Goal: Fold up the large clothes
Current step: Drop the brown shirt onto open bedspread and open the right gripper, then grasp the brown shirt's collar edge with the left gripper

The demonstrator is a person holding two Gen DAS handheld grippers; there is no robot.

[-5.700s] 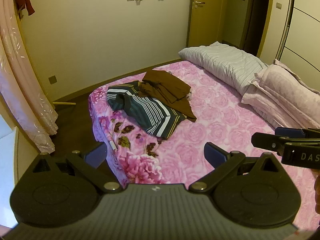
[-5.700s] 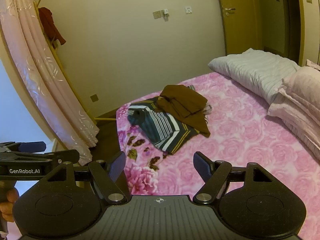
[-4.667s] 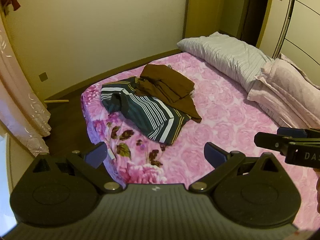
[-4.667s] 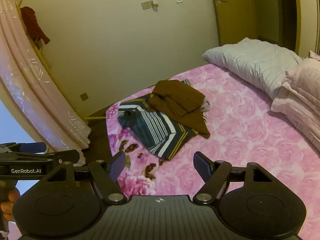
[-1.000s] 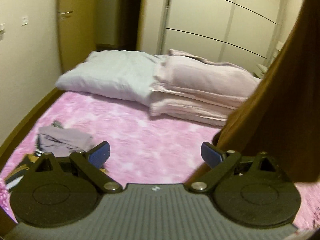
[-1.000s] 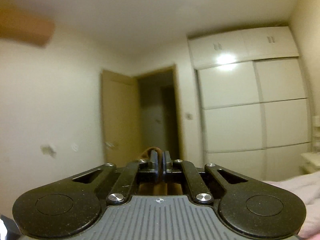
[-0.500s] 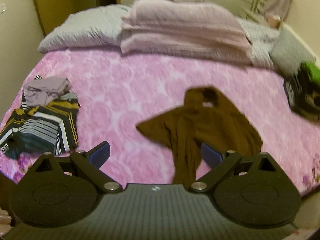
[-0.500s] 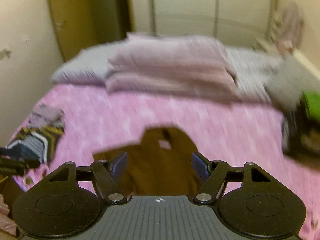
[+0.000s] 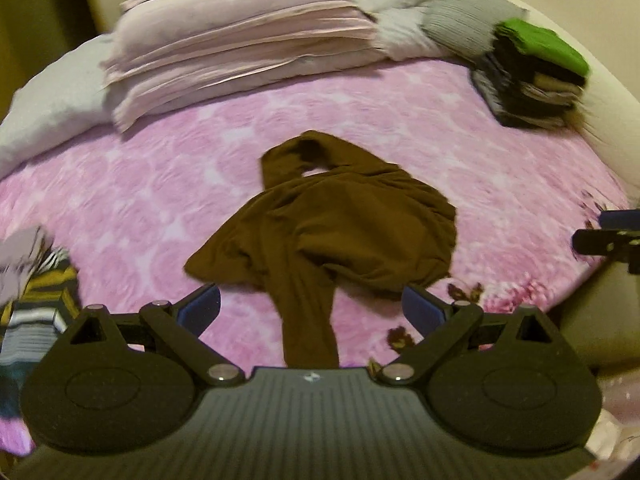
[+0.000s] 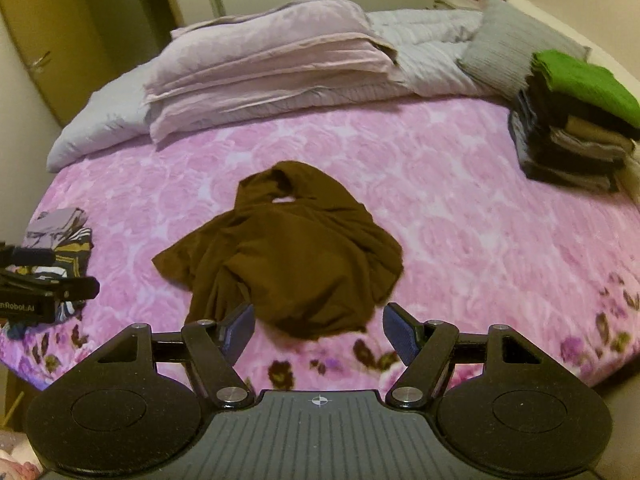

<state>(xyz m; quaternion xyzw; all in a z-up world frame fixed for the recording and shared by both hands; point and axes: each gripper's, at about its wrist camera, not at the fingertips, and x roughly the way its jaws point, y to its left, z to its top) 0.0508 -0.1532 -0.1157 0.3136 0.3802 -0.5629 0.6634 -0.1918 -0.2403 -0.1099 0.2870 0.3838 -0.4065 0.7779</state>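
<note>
A brown garment [image 9: 332, 232] [image 10: 288, 256] lies crumpled in the middle of the pink floral bed [image 9: 480, 168] [image 10: 460, 208], its neck end toward the pillows and one long part trailing toward the near edge. My left gripper [image 9: 311, 312] hovers open just above the near edge of the garment, nothing between its fingers. My right gripper [image 10: 319, 330] is open too, at the garment's near hem, holding nothing. Each gripper shows at the edge of the other's view: the right gripper [image 9: 608, 240] and the left gripper [image 10: 36, 288].
A striped garment [image 9: 36, 312] [image 10: 64, 252] with a pale piece on it lies at the bed's left edge. A stack of folded clothes topped with green [image 9: 532, 72] [image 10: 576, 116] sits at the right. Pillows and folded quilts [image 9: 240, 48] [image 10: 272, 68] line the far side.
The right gripper held the brown garment up a second ago; it has let go and the garment now lies on the bed. Both views have closed in on it slightly.
</note>
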